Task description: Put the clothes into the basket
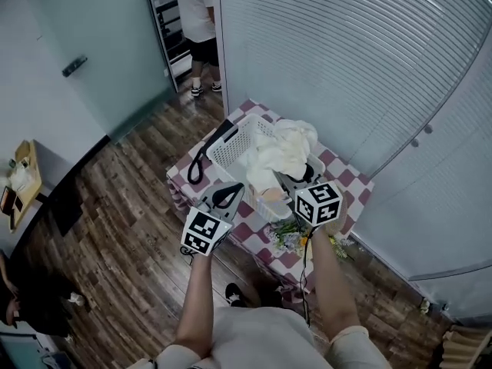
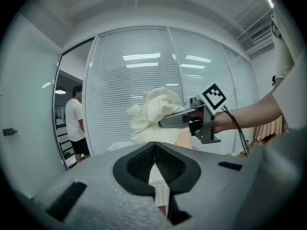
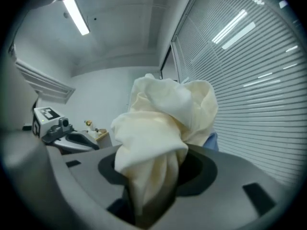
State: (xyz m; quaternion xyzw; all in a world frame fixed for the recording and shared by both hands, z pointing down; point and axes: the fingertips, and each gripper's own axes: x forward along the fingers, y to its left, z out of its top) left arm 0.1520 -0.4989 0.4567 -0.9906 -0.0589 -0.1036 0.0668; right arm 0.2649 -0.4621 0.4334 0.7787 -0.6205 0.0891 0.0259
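Observation:
A bunched cream garment (image 1: 283, 154) hangs over the near end of the white slatted basket (image 1: 224, 146) on the checkered table (image 1: 346, 181). My right gripper (image 1: 292, 180) is shut on it; in the right gripper view the cloth (image 3: 163, 121) bulges up out of the right gripper (image 3: 152, 178). My left gripper (image 1: 224, 197) hovers beside the basket's near left corner. Its pads (image 2: 144, 159) meet at the tips with nothing between them. The left gripper view shows the garment (image 2: 151, 110) and the right gripper (image 2: 165, 121) ahead.
A black strap-like object (image 1: 201, 160) lies along the basket's left side. Flowers (image 1: 290, 237) sit at the table's near edge. A person (image 1: 198, 21) stands in the doorway beyond. A blind-covered glass wall (image 1: 346, 60) runs behind the table. A small side table (image 1: 19, 181) stands far left.

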